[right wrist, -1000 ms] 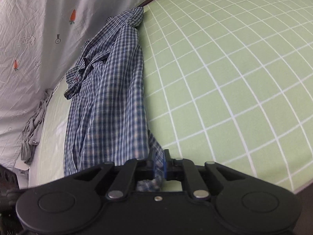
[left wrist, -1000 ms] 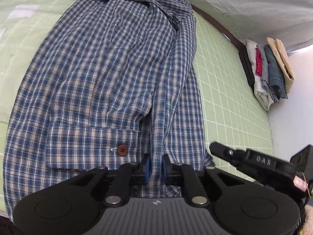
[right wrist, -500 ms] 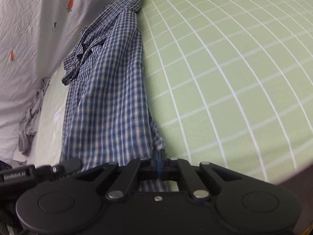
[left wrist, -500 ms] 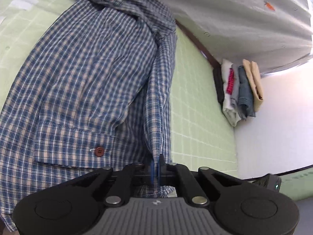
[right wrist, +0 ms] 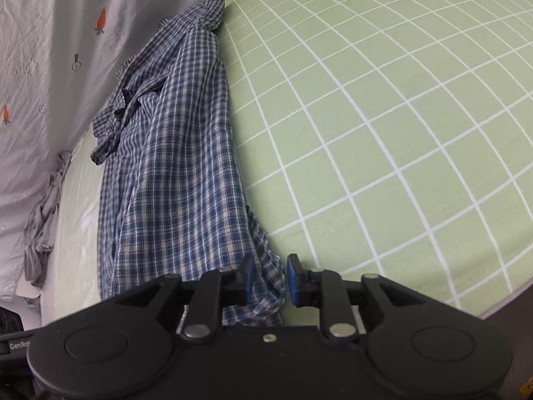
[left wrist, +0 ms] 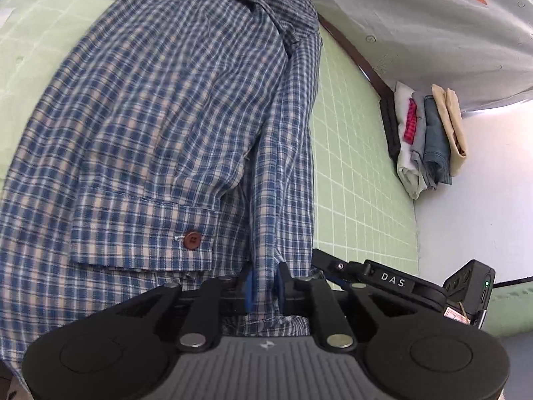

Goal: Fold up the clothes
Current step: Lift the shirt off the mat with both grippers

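A blue-and-white checked shirt (left wrist: 166, 116) lies lengthwise on the green grid sheet (left wrist: 353, 166), collar at the far end. One sleeve is folded over the body, and its cuff button (left wrist: 191, 240) faces up. My left gripper (left wrist: 264, 286) sits at the shirt's near hem. Its jaws are opening, with a strip of the fabric still between the blue pads. In the right wrist view the shirt (right wrist: 180, 173) runs away along the sheet (right wrist: 383, 116). My right gripper (right wrist: 269, 280) is at the near right corner of the hem, jaws opening, loose cloth between the pads.
A stack of folded clothes (left wrist: 426, 140) stands at the bed's far right by a white wall. A grey carrot-print cloth (right wrist: 50, 33) hangs along the far side. A crumpled grey garment (right wrist: 43, 220) lies left of the shirt. The sheet's near edge drops off at the lower right.
Both grippers pinched the hem shut half a second ago and have now parted their pads. The shirt's near edge lies lower and flatter on the sheet.
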Available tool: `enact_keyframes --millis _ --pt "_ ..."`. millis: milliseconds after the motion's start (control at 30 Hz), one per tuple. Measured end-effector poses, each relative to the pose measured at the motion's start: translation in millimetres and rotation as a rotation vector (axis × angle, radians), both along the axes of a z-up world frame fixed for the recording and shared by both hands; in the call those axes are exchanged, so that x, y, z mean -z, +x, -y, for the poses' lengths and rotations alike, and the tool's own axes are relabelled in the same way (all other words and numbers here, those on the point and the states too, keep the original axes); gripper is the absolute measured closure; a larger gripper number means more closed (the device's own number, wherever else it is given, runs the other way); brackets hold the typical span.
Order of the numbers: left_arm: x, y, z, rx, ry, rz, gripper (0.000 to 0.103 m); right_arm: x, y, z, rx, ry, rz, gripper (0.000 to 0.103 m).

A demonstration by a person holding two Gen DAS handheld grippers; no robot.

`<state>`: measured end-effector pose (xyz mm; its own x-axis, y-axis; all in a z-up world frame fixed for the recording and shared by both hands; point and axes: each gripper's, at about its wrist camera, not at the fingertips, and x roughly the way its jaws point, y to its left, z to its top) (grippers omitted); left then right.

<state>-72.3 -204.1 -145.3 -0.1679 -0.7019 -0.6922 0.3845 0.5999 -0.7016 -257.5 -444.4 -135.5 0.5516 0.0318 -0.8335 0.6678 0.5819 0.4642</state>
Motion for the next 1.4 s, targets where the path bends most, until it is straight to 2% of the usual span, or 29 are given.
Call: enact_keyframes --millis 33,67,100,267,300,433,500,567,667,833,1033,1133,1267,1400 --pt "1 -1 3 0.007 -0.006 -0.002 0.09 0 1 0 -0.002 0.001 0.002 0.085" --pt "1 -2 4 0.016 -0.015 -0.002 0.093 0 1 -1 -0.003 0.003 0.004 0.097" --pt "-1 -2 4 0.025 -0.035 0.005 0.101 0 2 -1 -0.004 0.005 0.007 0.102" --pt "-25 7 -10 -0.017 -0.117 0.063 0.101 -16 -12 -1 0.025 0.002 0.065 0.102" --pt "-30 11 -15 -0.034 -0.126 0.073 0.101 -20 -15 -1 0.028 -0.008 0.077 0.101" --pt "-41 25 -32 -0.113 -0.129 0.106 0.101 -23 -20 0 0.046 -0.038 0.05 0.085" --pt "-47 32 -40 -0.154 -0.135 0.122 0.101 -22 -21 0 0.057 -0.032 0.054 0.084" --pt "-56 41 -45 -0.203 -0.148 0.142 0.101 -24 -17 -2 0.044 -0.048 0.057 0.075" --pt "-70 54 -56 -0.27 -0.166 0.182 0.101 -28 -8 -7 0.003 -0.086 0.062 0.069" --pt "-84 76 -74 -0.361 -0.178 0.234 0.101 -30 11 -13 -0.054 -0.107 0.094 0.067" --pt "-87 89 -82 -0.392 -0.171 0.244 0.101 -22 38 -20 -0.128 -0.105 0.176 0.065" --pt "-87 90 -80 -0.386 -0.161 0.249 0.101 -20 45 -22 -0.152 -0.133 0.179 0.059" --pt "-80 90 -83 -0.388 -0.152 0.233 0.101 -11 51 -19 -0.115 -0.097 0.172 0.059" --pt "-76 92 -86 -0.387 -0.137 0.234 0.101 -5 61 -16 -0.117 -0.113 0.152 0.058"
